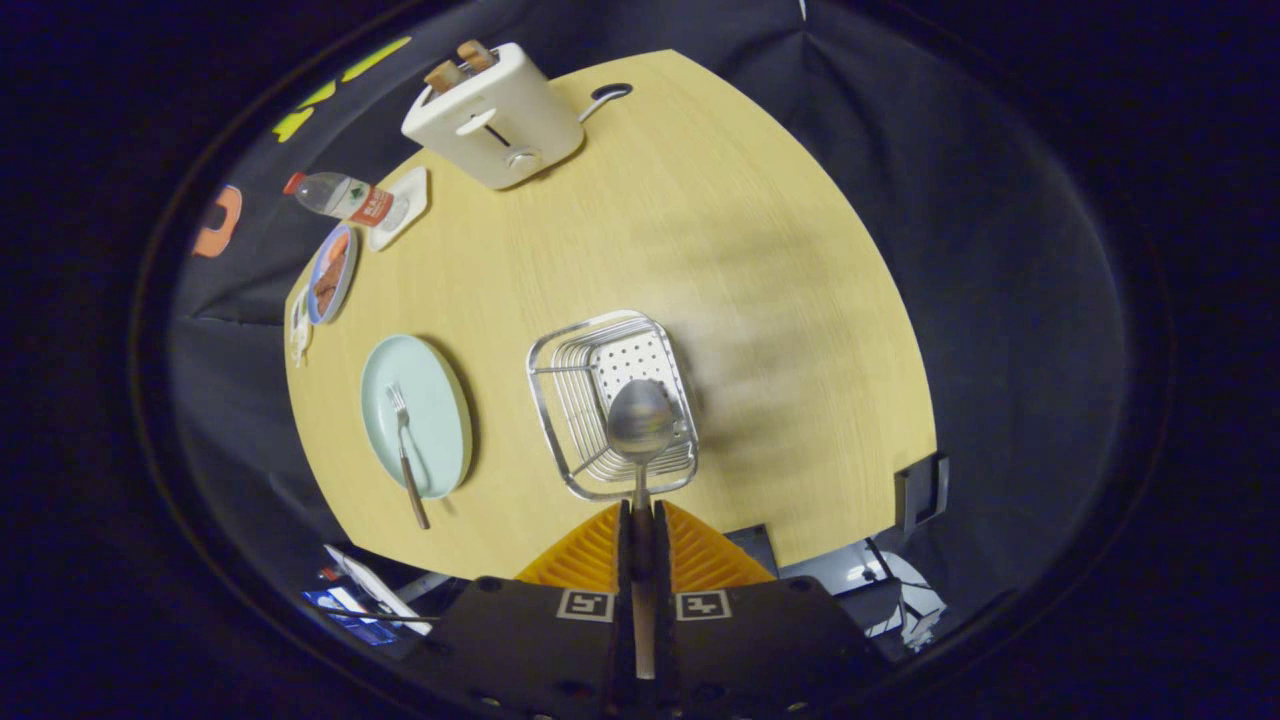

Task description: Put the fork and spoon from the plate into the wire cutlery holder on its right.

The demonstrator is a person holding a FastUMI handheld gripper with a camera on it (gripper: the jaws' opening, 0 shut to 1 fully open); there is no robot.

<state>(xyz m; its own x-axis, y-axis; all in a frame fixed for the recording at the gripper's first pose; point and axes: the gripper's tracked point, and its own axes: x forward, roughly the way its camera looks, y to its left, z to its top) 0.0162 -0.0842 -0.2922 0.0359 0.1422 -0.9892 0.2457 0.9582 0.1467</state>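
Tool (641, 520) pinching spoon (641, 420) handle, bowl over wire holder (612, 400) (fork (407, 452) on plate (440, 400)).

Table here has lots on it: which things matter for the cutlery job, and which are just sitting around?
Part of the job:
- spoon, clamped in the tool above the holder
- fork, on the plate
- plate
- wire cutlery holder

Just sitting around:
- toaster
- water bottle
- small food dish

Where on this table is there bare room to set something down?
The widest bare stretch lies beyond and right of the wire holder, up toward the toaster. The far-left edge is crowded: bottle, small dishes. The claw is shut on the spoon.
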